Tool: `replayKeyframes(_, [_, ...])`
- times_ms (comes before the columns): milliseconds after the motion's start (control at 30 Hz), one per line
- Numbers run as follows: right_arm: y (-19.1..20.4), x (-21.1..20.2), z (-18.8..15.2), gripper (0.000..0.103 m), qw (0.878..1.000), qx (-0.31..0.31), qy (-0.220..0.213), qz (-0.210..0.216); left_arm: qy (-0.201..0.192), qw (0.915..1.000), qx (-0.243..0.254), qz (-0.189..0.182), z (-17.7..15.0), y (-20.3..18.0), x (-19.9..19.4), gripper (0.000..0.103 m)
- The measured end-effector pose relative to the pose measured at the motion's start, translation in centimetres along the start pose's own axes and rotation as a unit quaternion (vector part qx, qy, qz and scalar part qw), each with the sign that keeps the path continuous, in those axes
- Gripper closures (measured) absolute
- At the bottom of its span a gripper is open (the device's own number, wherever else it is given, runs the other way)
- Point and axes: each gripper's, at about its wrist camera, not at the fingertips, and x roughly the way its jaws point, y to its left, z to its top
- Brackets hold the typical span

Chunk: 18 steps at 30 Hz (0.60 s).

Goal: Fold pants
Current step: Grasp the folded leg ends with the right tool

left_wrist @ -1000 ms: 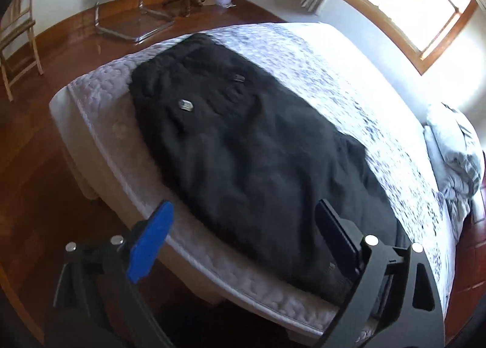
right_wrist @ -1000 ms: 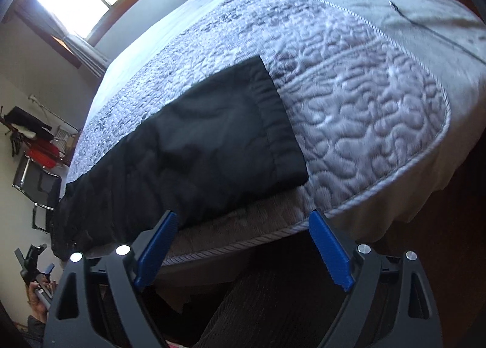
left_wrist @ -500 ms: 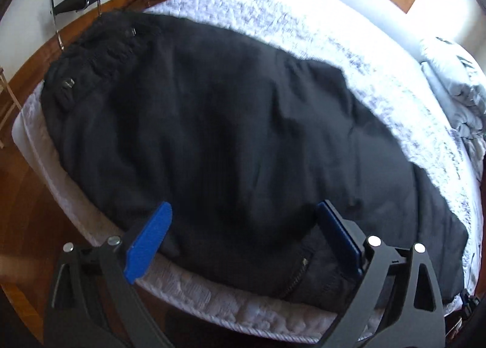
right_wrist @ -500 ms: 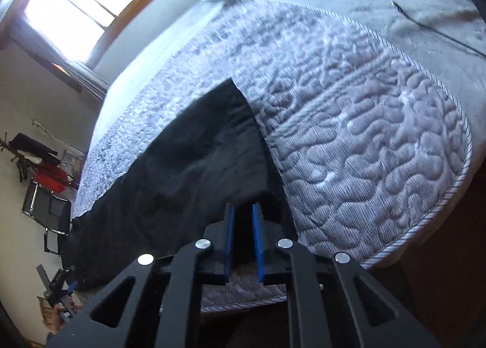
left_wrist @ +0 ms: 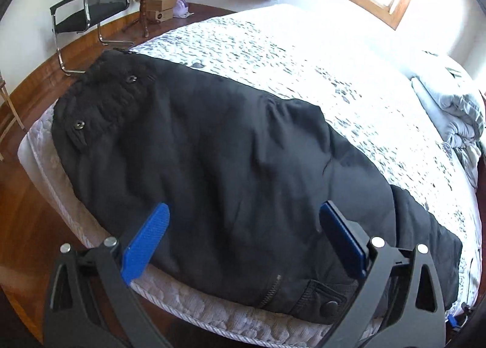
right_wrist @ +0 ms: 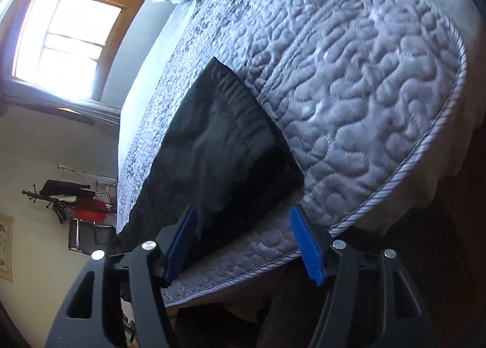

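On the bed, near its front edge, lie the black padded pants. We see them stretched out long, with the waist end and its round metal snaps toward the corner by the chair, and the leg end far off toward the pillow side. A zipper and a pocket flap sit right at the near edge. We think the pants are laid flat like this so they can be folded neatly, and no fold shows yet.

Our left claw hangs over the middle of the pants. Its two blue pads are spread very wide, one on each side, and nothing is pinched between them. We guess it waits there, ready to grab the cloth near the edge.

Our right claw is down by the leg end. Its jaws have just been opening, and now they stand partly apart. The dark cuff corner sits in the gap between the pads, by the left pad, but we do not see the pads pressing on it. We think this claw is lining up to take the cuff, so the leg end can be carried over toward the waist.

Under the pants is the grey quilted mattress with a bumpy pattern and a corded edge. Farther off we see a bundle of grey bedding, a black chair with metal legs, and a bright window with a wooden frame.
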Motion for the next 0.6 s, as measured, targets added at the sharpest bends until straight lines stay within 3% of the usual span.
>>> replayKeyframes(200, [0.2,2.3,0.3,0.037,0.999,0.034,-0.003,0.021,0.011,0.9995,-0.013,0.025,-0.3,2.5,0.6,0.004])
replayKeyframes(300, [0.8,3.1,0.7,0.03,0.999,0.041,-0.008,0.015,0.01,0.9989,-0.021,0.04,-0.4,3.8,0.5,0.004])
replayKeyframes(467, [2.5,3.7,1.2,0.032,0.999,0.028,-0.03,0.016,0.013,0.9978,-0.02,0.062,-0.6,5.7,0.6,0.004])
replayKeyframes(600, [2.4,5.9,2.3,0.032,0.997,0.066,-0.021,-0.015,0.021,0.9974,-0.023,0.065,-0.4,6.8,1.4,0.004])
